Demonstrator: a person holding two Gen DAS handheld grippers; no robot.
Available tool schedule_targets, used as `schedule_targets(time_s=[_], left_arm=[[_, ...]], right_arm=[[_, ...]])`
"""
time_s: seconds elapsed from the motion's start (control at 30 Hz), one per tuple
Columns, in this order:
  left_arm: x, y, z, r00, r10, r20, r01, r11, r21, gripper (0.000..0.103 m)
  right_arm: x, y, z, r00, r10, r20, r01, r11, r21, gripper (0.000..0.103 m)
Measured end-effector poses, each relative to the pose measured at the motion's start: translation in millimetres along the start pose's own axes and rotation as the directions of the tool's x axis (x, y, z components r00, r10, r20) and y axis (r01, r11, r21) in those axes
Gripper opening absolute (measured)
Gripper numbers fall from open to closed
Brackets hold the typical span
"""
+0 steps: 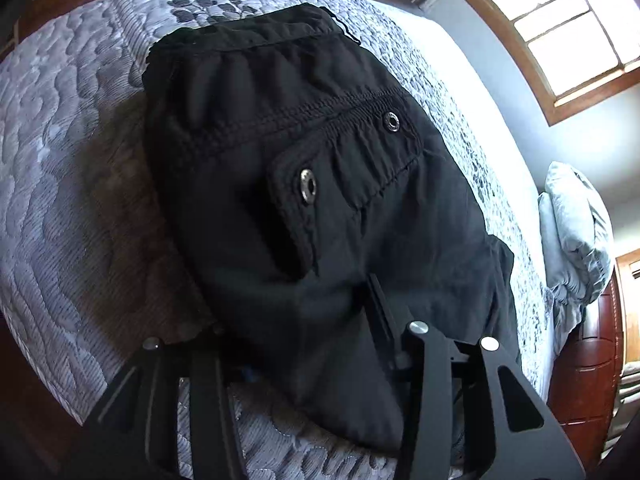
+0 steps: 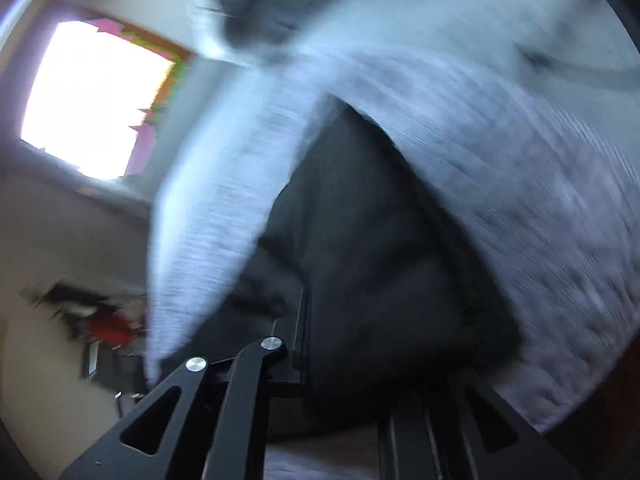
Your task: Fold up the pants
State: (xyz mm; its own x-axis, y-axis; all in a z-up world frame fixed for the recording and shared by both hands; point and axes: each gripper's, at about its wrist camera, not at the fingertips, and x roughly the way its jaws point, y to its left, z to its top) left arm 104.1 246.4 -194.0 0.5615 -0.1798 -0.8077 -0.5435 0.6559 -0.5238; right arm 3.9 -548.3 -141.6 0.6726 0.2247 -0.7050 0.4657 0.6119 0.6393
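Pants [image 1: 304, 184] lie folded into a compact stack on the mattress [image 1: 72, 184], waistband up. Left gripper [image 1: 292, 320] straddles the near fold edge, jaws apart, not pinching, probably letting go. Right gripper [image 2: 384, 340] is on dark cloth at the stack's side; blur, so I can't tell its jaws. Mattress edge is close on the window side, bare quilt opposite.

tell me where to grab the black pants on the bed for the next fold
Probably the near folded edge of the black pants, where the cloth between the left gripper fingers forms a raised ridge off the quilt. Come from the near side, low, jaws across the ridge.
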Motion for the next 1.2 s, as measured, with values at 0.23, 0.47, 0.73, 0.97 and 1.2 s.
schedule_targets(time_s=[0.23,0.47,0.73,0.97,1.2], left_arm=[[4.8,-10.9,1.3,1.0,0.029,-0.011,-0.029,0.999,0.024,0.052],[5.9,-19.0,-2.4,0.998,0.042,-0.035,-0.04,0.998,0.056,0.063],[4.2,-16.5,-9.1,0.997,0.036,-0.061,-0.034,0.998,0.044,0.075],[14.1,-19.2,-8.7,0.997,0.054,-0.06,-0.052,0.998,0.032,0.08],[18.6,-30.0,-8.6,0.997,0.077,-0.02,-0.076,0.996,0.037,0.067]], right_arm=[[-29.5,-17.2,-16.4,0.997,0.033,0.065,-0.034,0.999,0.015,0.054],[-44.9,-43.3,-34.2,0.994,0.103,0.031,-0.106,0.984,0.14,0.062],[-9.0,-50.6,-19.6,0.992,0.118,0.052,-0.125,0.974,0.188,0.062],[13.5,-39.9,-1.6,0.993,0.106,0.054,-0.115,0.975,0.19,0.033],[-6.5,30.3,35.9,0.99,0.112,0.088,-0.107,0.993,-0.057,0.015]])
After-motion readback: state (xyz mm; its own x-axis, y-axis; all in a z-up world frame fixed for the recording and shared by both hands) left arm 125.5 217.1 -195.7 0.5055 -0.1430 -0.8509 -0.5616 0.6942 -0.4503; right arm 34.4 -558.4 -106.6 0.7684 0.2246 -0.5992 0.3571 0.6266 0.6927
